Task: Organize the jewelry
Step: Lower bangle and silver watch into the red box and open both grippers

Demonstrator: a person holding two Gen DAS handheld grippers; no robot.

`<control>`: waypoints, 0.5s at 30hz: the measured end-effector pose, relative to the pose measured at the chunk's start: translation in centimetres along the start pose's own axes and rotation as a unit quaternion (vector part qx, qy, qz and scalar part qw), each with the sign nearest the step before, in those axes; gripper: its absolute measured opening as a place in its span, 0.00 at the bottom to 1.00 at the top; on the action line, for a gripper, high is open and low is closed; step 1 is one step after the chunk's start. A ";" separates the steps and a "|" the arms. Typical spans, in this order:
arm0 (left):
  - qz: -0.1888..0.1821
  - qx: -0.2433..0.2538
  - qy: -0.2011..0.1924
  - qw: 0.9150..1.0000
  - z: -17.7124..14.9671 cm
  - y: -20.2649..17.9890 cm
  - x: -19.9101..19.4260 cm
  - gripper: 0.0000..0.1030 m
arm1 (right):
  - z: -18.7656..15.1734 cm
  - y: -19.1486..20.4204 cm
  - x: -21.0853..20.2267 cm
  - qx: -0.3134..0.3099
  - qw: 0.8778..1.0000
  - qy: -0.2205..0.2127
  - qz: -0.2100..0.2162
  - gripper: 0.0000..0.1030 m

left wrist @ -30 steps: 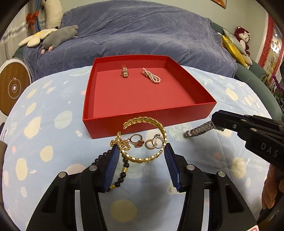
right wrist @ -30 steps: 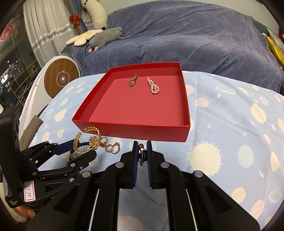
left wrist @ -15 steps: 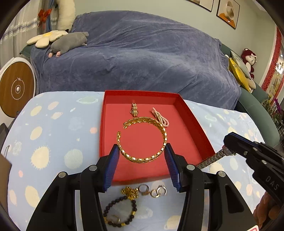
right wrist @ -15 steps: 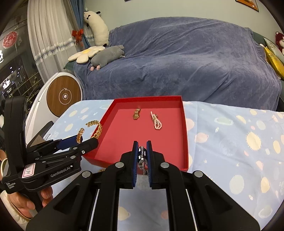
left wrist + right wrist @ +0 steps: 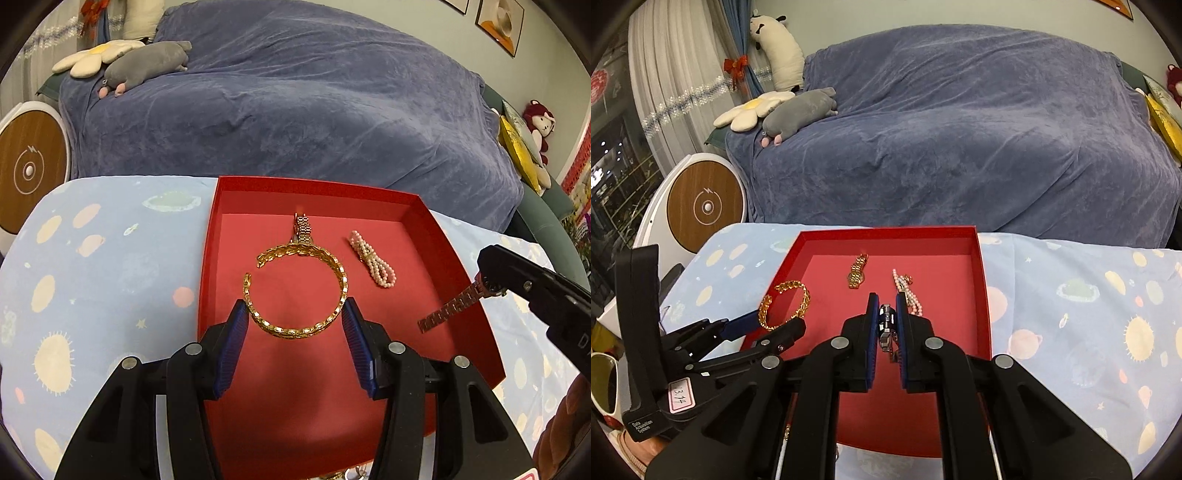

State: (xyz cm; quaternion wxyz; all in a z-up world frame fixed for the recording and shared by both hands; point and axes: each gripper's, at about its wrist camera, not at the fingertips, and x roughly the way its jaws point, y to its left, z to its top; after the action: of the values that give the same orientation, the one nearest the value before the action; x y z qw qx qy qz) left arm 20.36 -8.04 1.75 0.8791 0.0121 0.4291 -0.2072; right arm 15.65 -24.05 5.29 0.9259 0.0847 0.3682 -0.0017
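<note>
My left gripper [image 5: 293, 323] is shut on a gold open bangle [image 5: 341, 280] and holds it above the red tray [image 5: 458, 243]. The bangle also shows in the right wrist view [image 5: 805, 297]. My right gripper [image 5: 888, 306] is shut on a silver watch [image 5: 886, 326], whose band [image 5: 448, 310] hangs over the tray's right side. On the tray floor lie a gold watch [image 5: 303, 225] and a pink pearl bracelet [image 5: 373, 262], both at the far end.
The tray sits on a light blue patterned cloth [image 5: 110, 273]. Rings peek out at the bottom edge [image 5: 351, 472]. A blue-covered sofa [image 5: 960, 129] with plush toys stands behind, and a round wooden-faced device [image 5: 707, 206] at the left.
Both grippers rose and moved forward over the tray. The left lifted the gold bangle off the cloth, away from the rings and bead bracelet. The right carried the watch over the tray.
</note>
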 end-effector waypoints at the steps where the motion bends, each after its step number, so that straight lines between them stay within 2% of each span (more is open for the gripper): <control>1: 0.005 0.008 0.002 1.000 0.0 -0.3 0.4 0.48 | -0.2 0.0 0.6 -0.001 1.000 0.007 -0.002 0.08; 9: 0.020 0.037 0.013 0.999 -0.2 -1.1 2.4 0.49 | -1.4 0.3 3.0 -0.011 0.999 0.031 -0.015 0.08; 12: 0.019 0.017 0.024 0.999 -0.4 -0.4 2.7 0.49 | -1.9 0.1 3.6 -0.012 0.999 0.039 -0.022 0.08; 15: 0.022 -0.002 0.016 1.000 -0.2 0.1 2.4 0.50 | -2.0 -0.1 3.8 -0.010 0.999 0.043 -0.023 0.08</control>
State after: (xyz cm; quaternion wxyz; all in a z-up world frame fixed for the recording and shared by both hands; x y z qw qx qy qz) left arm 21.55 -8.73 -0.21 0.8764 0.0233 0.4434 -0.1863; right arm 17.05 -23.56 1.23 0.9096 0.0667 0.4098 -0.0154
